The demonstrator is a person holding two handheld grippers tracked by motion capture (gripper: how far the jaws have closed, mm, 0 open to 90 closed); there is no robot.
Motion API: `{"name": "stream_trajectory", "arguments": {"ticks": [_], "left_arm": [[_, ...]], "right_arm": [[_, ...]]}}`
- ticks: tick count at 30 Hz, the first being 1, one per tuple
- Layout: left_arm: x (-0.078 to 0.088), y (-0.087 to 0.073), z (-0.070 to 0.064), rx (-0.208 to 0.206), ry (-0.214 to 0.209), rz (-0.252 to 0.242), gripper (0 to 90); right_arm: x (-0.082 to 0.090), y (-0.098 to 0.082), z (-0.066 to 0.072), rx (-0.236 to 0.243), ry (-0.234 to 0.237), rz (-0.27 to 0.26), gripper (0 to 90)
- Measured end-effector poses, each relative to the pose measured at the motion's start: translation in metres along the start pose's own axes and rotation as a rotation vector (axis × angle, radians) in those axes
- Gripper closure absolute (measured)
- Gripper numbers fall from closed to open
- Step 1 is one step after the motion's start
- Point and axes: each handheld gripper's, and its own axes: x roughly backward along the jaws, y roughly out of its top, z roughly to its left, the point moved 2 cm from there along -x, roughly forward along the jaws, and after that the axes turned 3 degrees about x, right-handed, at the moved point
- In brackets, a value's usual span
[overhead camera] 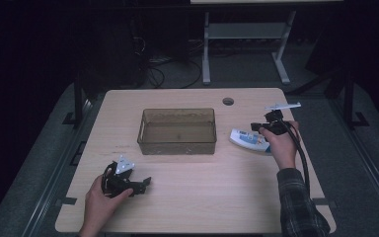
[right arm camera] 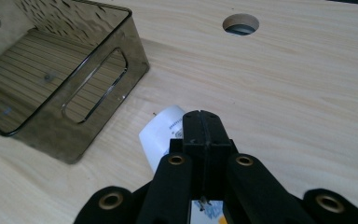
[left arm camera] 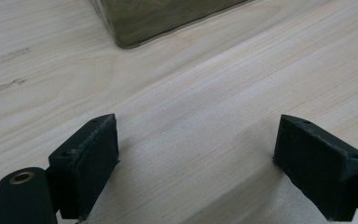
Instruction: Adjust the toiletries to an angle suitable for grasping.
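Packet [overhead camera: 249,140] | right gripper [right arm camera: 204,122] jaws clamped on it | left gripper [left arm camera: 196,154] low, agape

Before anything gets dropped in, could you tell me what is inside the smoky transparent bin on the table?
The bin looks empty: its ribbed floor shows bare in the right gripper view. Its near end runs out of that frame, but the high view shows nothing there either.

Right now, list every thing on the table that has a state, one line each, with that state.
Bin: upright, open on top, nothing inside.
Packet: lying beside the bin, one end under the right gripper.
Left gripper: open, nothing between the jaws.
Right gripper: shut, over the packet; whether it pinches the packet cannot be told.
Table: hole near the far edge, uncovered.
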Motion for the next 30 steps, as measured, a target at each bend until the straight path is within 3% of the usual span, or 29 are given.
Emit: {"name": "stream_trajectory", "arguments": {"ticks": [10, 18, 30], "left_arm": [[0.000, 0.000, 0.000, 0.000, 0.000, 0.000, 12.5], [0.000, 0.000, 0.000, 0.000, 0.000, 0.000, 12.5], [0.000, 0.000, 0.000, 0.000, 0.000, 0.001, 12.5]], "right_arm": [[-0.026, 0.022, 0.006, 0.021, 0.008, 0.015, 89.9], [-0.052, 0.028, 0.006, 0.006, 0.007, 0.049, 89.9], [-0.087, 0.020, 0.006, -0.016, -0.003, 0.116, 89.9]]}}
